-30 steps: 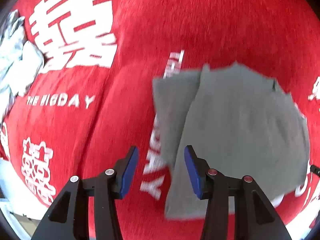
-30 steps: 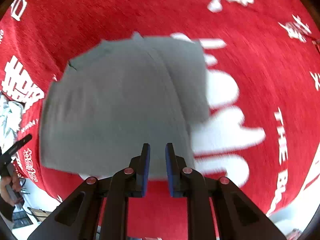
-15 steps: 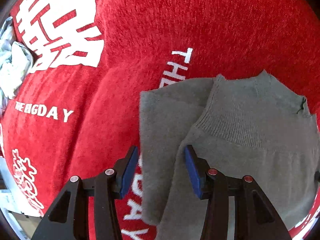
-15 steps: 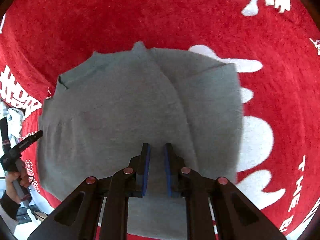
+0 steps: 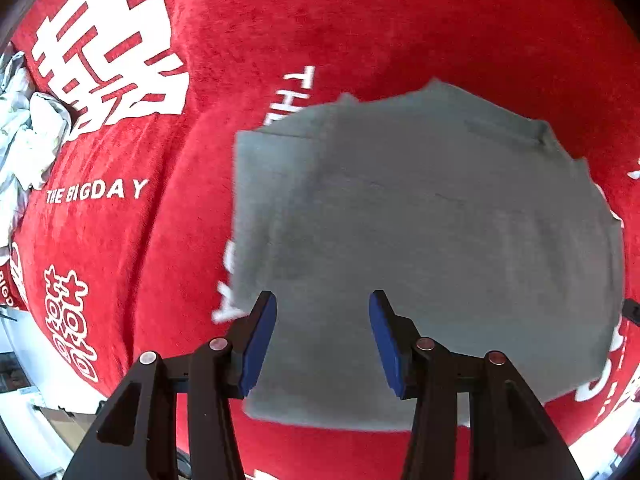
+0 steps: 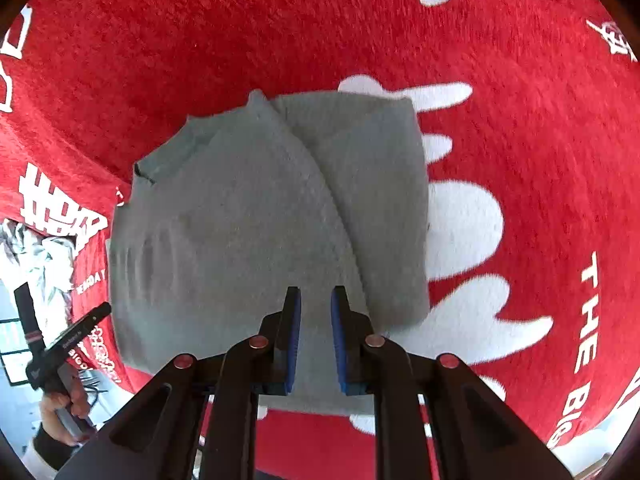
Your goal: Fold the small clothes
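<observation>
At the far left a crumpled pale cloth (image 5: 28,136) is lying on the edge of the red blanket (image 5: 168,240), well apart from the grey garment (image 5: 432,240), which is lying folded and flat on the blanket's middle. The left gripper (image 5: 322,336) is hanging over the garment's near left part with its blue pads (image 5: 258,344) spread wide and holding nothing. Further right, the right gripper (image 6: 315,336) is hovering above the garment's (image 6: 248,232) near edge, its pads (image 6: 292,344) standing narrowly apart with nothing between them

The left gripper (image 5: 322,336), fingers (image 5: 260,340) spread, hovers over the folded grey garment (image 5: 440,240) on the red cloth (image 5: 400,20).
</observation>
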